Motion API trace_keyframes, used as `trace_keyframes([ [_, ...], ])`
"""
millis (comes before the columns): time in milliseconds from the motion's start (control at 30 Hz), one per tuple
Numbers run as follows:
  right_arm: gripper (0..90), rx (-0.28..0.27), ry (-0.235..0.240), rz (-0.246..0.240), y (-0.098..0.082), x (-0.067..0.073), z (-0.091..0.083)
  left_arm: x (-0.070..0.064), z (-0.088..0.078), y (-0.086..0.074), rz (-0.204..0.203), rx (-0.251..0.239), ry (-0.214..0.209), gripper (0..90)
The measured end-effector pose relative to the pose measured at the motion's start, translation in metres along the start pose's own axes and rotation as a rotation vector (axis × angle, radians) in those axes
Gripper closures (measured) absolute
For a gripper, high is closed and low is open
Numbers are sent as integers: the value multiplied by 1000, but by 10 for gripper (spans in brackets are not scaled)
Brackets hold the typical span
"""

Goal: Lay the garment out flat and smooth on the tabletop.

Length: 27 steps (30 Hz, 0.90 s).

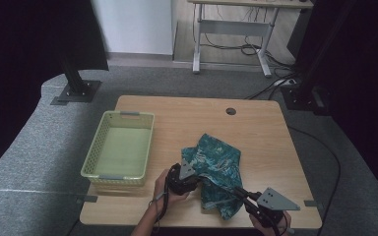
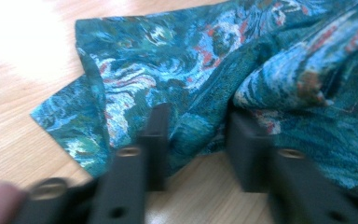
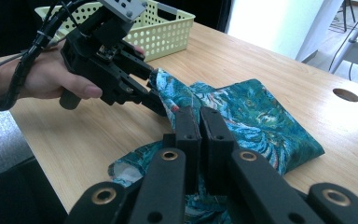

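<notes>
Cloth (image 1: 215, 169) fold sits between left claw (image 2: 193, 140) pads, half-closed, not yet pinched; right claw (image 3: 200, 140) clamps near hem, long axis running between

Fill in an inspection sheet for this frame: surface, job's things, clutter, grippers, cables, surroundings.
Surface: wooden table, round grommet hole near the far edge.
Job's things: teal patterned cloth, crumpled, lying toward the near right of the table.
Clutter: pale green perforated basket on the left, nothing visible in it.
Grippers: left gripper at the cloth's left edge, a fold between its jaws, which stand apart; right gripper shut on the cloth's near edge.
Cables: bundled cable runs over the left hand; loose cords lie on the floor beyond the table.
Surroundings: grey carpet, black stand base, desk frame farther back.
</notes>
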State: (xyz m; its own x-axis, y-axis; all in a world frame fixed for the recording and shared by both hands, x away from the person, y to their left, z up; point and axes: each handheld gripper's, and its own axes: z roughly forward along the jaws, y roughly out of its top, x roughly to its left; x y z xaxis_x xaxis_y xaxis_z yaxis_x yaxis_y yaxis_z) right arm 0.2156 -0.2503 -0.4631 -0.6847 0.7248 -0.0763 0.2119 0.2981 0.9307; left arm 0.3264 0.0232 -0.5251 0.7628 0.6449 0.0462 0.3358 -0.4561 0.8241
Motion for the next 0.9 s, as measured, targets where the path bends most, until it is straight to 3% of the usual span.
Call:
trace_keyframes([
  [100,855,5,2,0,-1,-1,0,-4,2,-1,51,39,-1,787],
  [233,855,10,3,-6,-1,1,2,-4,2,-2,38,38,-22,866],
  [467,855,10,-14,9,-2,-4,-1,-4,-10,-1,8,7,-57,882],
  [567,855,6,-24,18,-2,-8,-3,-4,-19,1,-36,-19,-93,882],
  [900,854,-7,-35,32,-2,-13,-7,-5,-28,0,-18,-20,-66,890],
])
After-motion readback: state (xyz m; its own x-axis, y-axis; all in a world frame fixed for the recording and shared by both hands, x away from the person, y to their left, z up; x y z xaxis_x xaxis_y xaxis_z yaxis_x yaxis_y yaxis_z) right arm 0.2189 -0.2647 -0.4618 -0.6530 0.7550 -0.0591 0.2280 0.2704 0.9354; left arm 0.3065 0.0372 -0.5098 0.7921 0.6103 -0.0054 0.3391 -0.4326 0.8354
